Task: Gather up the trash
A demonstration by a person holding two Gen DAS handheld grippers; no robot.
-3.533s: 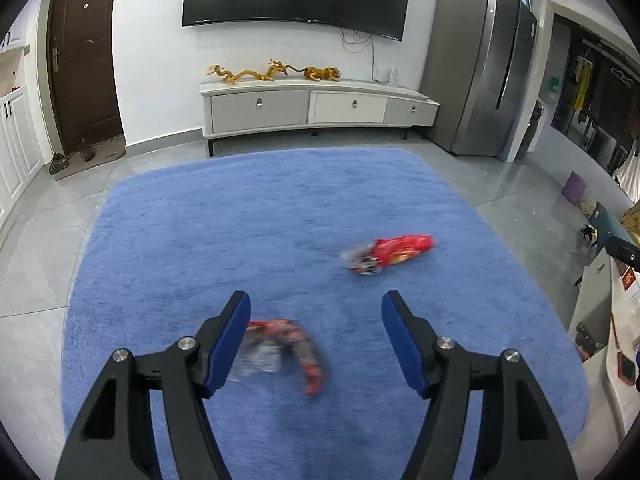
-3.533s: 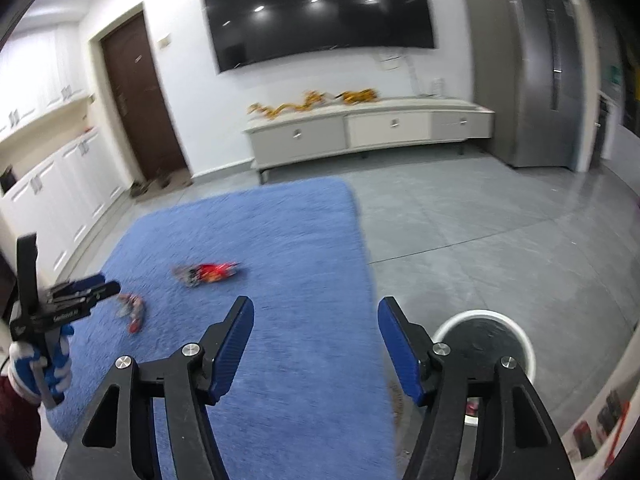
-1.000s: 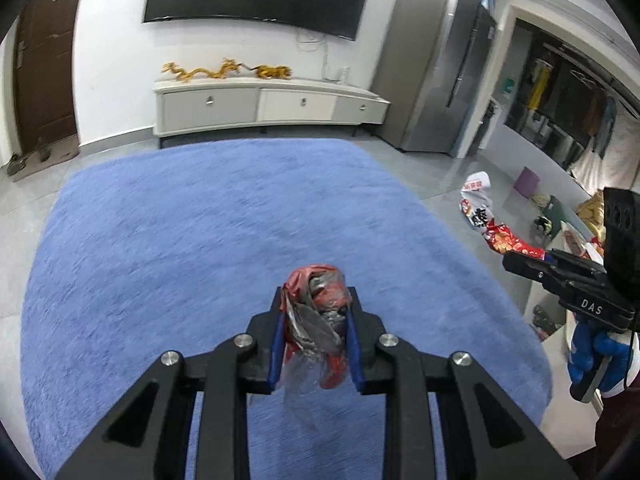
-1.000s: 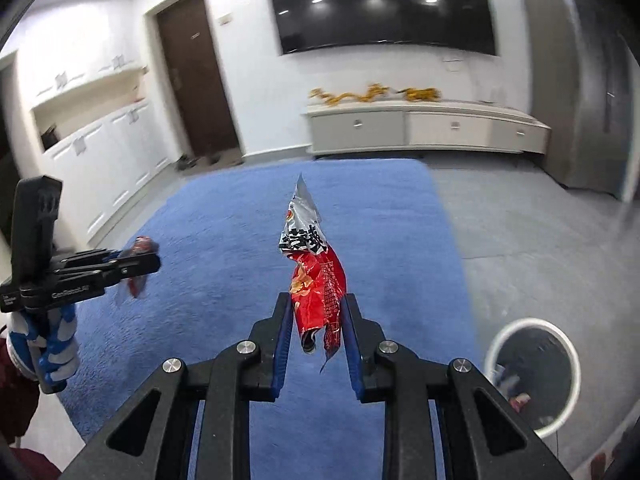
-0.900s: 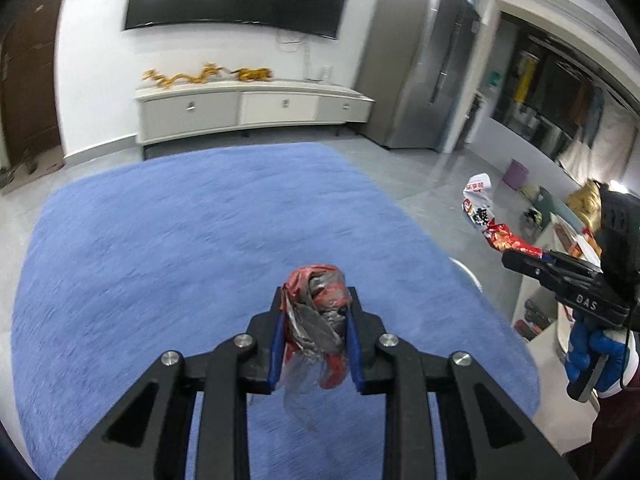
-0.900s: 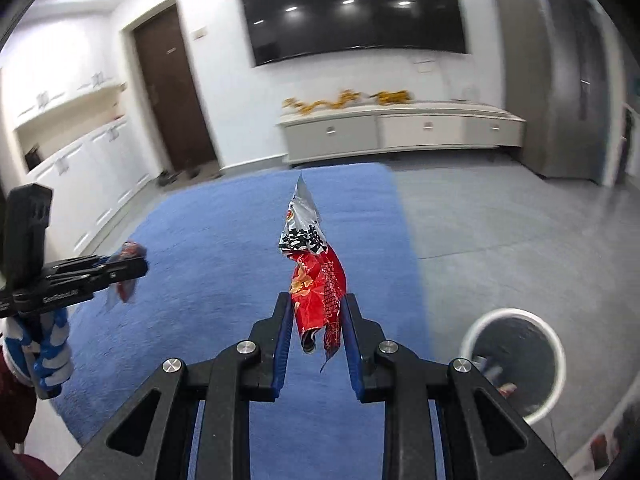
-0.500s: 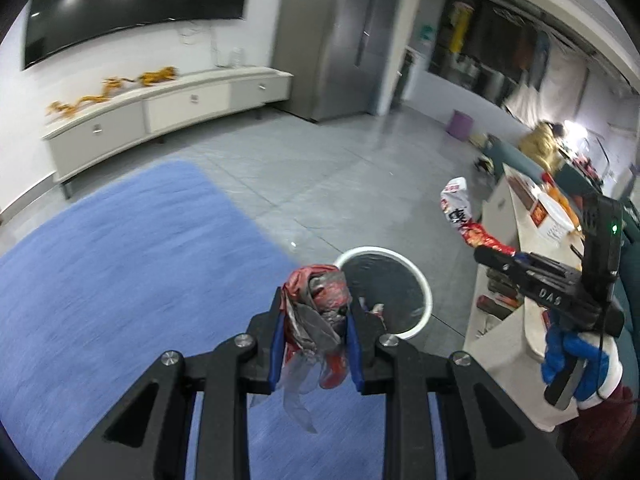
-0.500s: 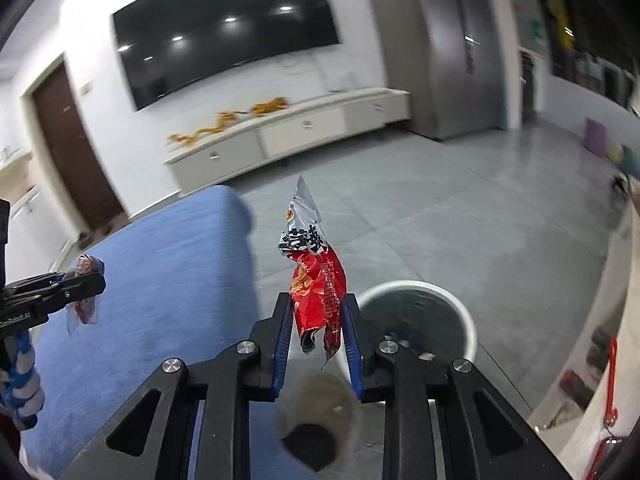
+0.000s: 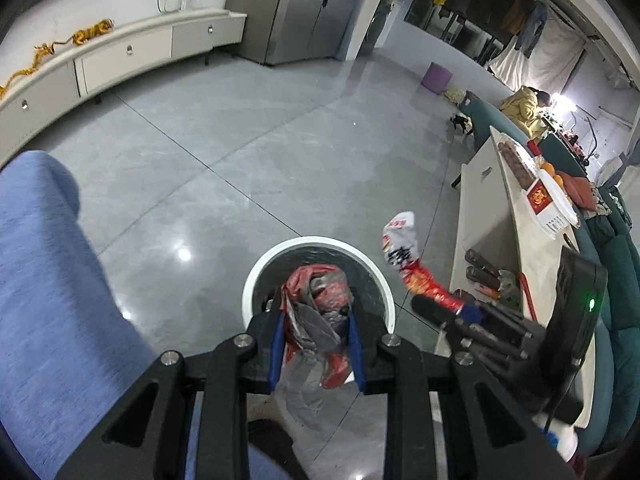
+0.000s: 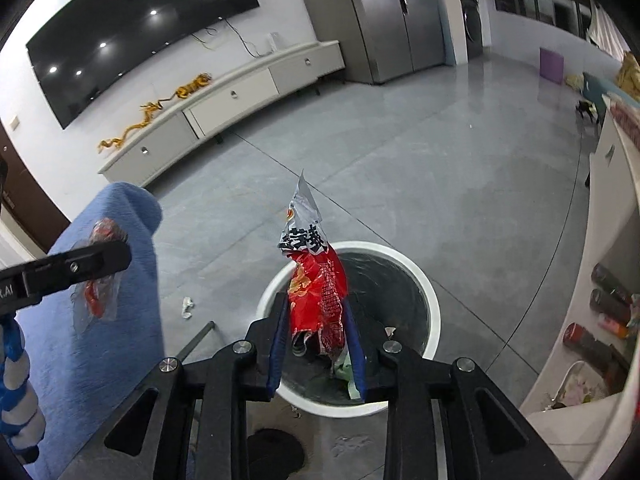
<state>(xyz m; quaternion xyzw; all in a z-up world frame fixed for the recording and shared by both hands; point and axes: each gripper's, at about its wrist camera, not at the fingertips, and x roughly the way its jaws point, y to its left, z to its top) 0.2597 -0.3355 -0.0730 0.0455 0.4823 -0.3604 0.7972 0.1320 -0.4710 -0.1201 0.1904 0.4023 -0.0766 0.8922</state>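
Left wrist view: a grey tiled floor [image 9: 280, 152] fills the room, with one blue rug [image 9: 52, 300] along its left side, a white low cabinet [image 9: 120, 56] on the far wall and a white counter [image 9: 516, 216] at the right edge. One white-rimmed bin [image 9: 256, 280] stands on the tiles just off the rug's edge. The left gripper [image 9: 316, 344] is clamped narrow on one crumpled red and clear wrapper [image 9: 320, 312], held over the bin's mouth. To the right, the right gripper [image 9: 444, 312] pinches one red and white snack bag [image 9: 404, 256] beside the bin's rim.

Right wrist view: the same grey floor [image 10: 460, 184], one wall television [image 10: 132, 36] and one steel fridge [image 10: 384, 16] behind. The right gripper [image 10: 316, 344] grips the snack bag [image 10: 320, 288] upright, jaws narrow, above the bin [image 10: 432, 304]. At the left edge the left gripper [image 10: 100, 260] holds its wrapper [image 10: 96, 300] over the rug [image 10: 100, 340]. One small white scrap [image 10: 187, 306] lies on the tiles between rug and bin.
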